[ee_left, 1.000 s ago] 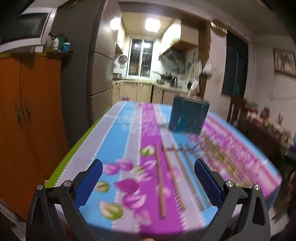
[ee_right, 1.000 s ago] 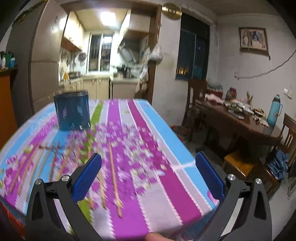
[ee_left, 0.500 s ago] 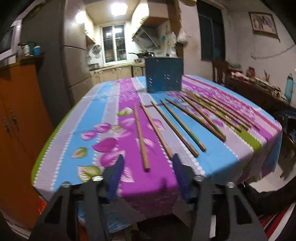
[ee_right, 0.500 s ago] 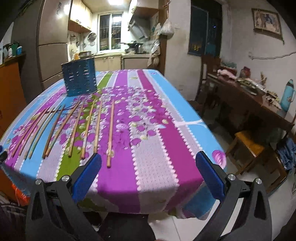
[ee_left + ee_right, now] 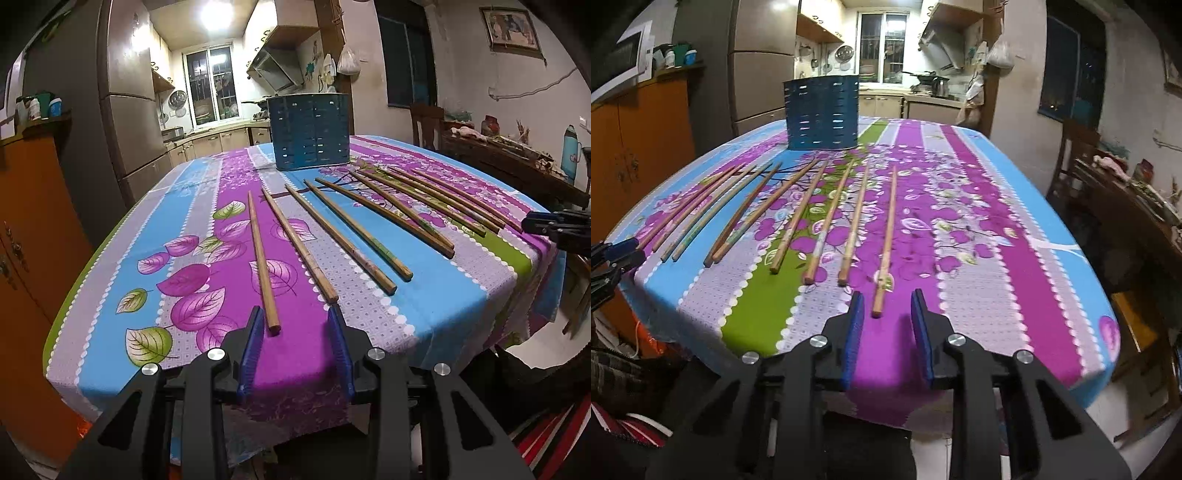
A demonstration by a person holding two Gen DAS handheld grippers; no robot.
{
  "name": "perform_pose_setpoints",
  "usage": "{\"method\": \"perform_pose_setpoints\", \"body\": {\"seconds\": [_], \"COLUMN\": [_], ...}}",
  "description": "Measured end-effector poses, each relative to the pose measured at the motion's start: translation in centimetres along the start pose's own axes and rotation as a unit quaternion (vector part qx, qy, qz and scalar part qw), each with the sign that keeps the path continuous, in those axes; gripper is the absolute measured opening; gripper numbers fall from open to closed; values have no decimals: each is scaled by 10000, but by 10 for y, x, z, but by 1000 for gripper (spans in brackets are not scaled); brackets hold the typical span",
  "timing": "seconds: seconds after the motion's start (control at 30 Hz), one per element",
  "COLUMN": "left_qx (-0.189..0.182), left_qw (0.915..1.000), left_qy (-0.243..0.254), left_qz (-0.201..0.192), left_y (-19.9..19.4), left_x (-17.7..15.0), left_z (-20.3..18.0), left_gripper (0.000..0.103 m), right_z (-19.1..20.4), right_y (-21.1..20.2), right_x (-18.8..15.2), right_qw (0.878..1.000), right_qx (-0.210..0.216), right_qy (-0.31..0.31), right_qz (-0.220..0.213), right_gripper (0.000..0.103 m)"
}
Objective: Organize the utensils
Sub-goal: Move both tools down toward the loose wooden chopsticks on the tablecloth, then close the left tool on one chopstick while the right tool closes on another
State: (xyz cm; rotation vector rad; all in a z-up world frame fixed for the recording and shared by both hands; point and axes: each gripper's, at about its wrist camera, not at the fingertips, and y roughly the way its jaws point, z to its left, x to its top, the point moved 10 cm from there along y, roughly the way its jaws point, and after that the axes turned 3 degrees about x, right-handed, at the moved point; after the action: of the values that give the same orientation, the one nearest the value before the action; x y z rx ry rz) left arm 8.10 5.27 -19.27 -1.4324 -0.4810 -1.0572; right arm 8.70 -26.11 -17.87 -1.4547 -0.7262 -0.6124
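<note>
Both wrist views face the chopsticks (image 5: 261, 258) low from the table's near edge.

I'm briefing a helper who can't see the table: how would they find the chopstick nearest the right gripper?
Start at the blue slotted holder on the floral tablecloth, then follow the row of chopsticks fanned before it. The one wanted lies last on the right, alone on the purple stripe, its near end reaching closest to the table edge.

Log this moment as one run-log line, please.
stage: approach | left tool: closing, leftmost chopstick end between jaws, ungripped | right tool: closing, rightmost chopstick, ungripped | blue holder: empty-looking, upright
</note>
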Motion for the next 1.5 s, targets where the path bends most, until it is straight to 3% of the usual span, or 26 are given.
{"method": "perform_pose_setpoints", "body": {"seconds": [0.3, 0.43, 0.73, 0.83, 0.97, 1.23, 1.5], "left_qx": [-72, -95, 34, -115, -41, -123, -76], "left_qw": [9999, 9998, 9996, 9991, 9985, 9975, 9955], "left_qy": [-55, 29, -165, -315, -458, -555, -593], "left_qz": [-100, -165, -216, -242, -307, -420, -732], "left_y": [0, -1, 0, 0, 4, 0, -19], "left_x": [0, -1, -1, 0, 2, 8, 31], "left_z": [0, -4, 5, 4, 8, 8, 16], "left_gripper": [38, 32, 30, 21, 11, 9, 8], "right_z": [10, 9, 10, 9, 7, 9, 10], "right_y": [7, 7, 4, 4, 3, 0, -27], "right_x": [-3, -3, -7, -7, -8, -6, 20], "right_qw": [9998, 9997, 9987, 9980, 9970, 9956, 9942], "right_qx": [176, 162, 126, 137, 134, 189, 162], "right_qy": [53, 179, 472, 574, 681, 803, 628], "right_qz": [-24, -28, -153, -240, -339, -440, -854], "right_gripper": [6, 5, 5, 5, 5, 5, 5]}}
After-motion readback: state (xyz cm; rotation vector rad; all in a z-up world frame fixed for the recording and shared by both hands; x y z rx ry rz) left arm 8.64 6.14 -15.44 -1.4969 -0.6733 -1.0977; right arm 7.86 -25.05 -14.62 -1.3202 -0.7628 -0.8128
